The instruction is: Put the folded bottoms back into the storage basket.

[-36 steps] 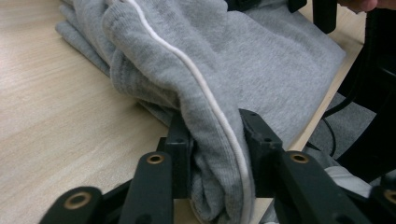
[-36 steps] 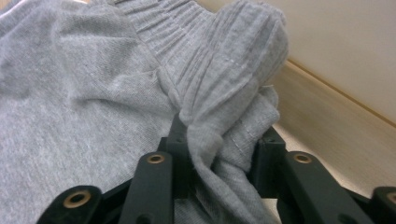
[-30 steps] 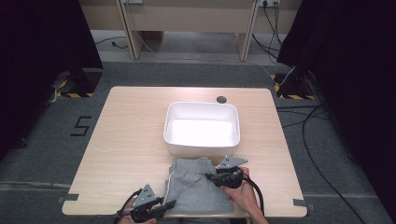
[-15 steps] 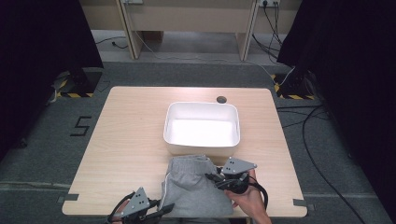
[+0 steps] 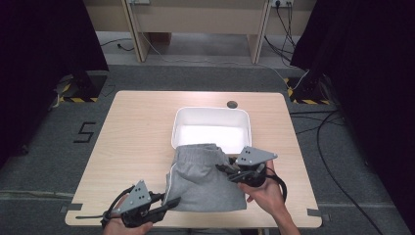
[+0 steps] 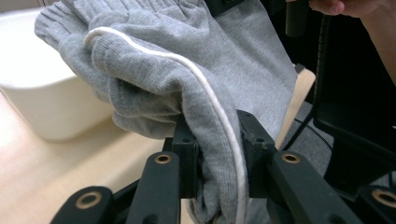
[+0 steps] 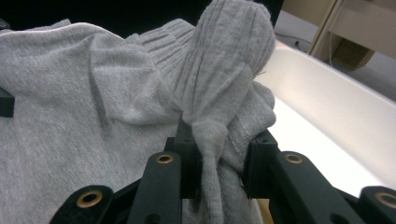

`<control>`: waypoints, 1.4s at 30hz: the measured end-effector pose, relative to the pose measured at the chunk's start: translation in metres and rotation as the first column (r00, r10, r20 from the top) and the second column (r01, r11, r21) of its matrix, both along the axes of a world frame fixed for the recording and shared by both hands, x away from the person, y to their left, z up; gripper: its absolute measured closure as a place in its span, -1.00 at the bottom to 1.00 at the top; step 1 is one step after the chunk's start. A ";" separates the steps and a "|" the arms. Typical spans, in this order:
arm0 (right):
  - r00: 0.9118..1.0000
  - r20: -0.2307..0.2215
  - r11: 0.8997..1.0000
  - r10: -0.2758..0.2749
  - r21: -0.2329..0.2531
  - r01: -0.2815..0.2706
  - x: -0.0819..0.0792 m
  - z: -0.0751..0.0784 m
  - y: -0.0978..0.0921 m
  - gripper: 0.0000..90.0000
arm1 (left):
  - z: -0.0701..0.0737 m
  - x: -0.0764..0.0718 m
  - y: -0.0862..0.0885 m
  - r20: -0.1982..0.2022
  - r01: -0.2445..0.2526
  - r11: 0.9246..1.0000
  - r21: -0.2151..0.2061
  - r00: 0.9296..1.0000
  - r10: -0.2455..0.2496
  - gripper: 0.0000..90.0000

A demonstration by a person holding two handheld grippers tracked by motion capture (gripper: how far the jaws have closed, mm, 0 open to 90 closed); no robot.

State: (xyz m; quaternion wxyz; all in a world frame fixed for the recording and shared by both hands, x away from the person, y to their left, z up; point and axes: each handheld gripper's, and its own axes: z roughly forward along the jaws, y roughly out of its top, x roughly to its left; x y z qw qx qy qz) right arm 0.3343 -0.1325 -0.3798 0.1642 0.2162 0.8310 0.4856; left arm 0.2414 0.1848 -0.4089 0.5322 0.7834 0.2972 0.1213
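Plainly, floor marking [image 5: 86,132] "5".

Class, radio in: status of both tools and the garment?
Left tool shut on grey shorts. Right tool shut on waistband end. Shorts overlap white bin rim. Nothing blocking.

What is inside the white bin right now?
The white bin shows a bare white floor. The grey shorts, held by both claws, drape over its near rim, hiding that strip of the inside.
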 end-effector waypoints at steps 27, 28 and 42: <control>0.993 -0.090 0.991 -0.074 -0.116 0.064 0.181 0.049 0.003 0.61 | 0.015 0.181 -0.024 -0.095 -0.147 0.988 0.037 0.984 0.150 0.58; 0.991 -0.101 0.990 -0.084 -0.122 0.072 0.187 0.044 0.003 0.60 | 0.012 0.185 -0.025 -0.101 -0.153 0.987 0.042 0.983 0.156 0.58; 0.964 -0.215 0.982 -0.154 -0.140 0.125 0.216 -0.016 -0.005 0.60 | -0.023 0.216 -0.044 -0.184 -0.147 0.974 0.173 0.967 0.179 0.57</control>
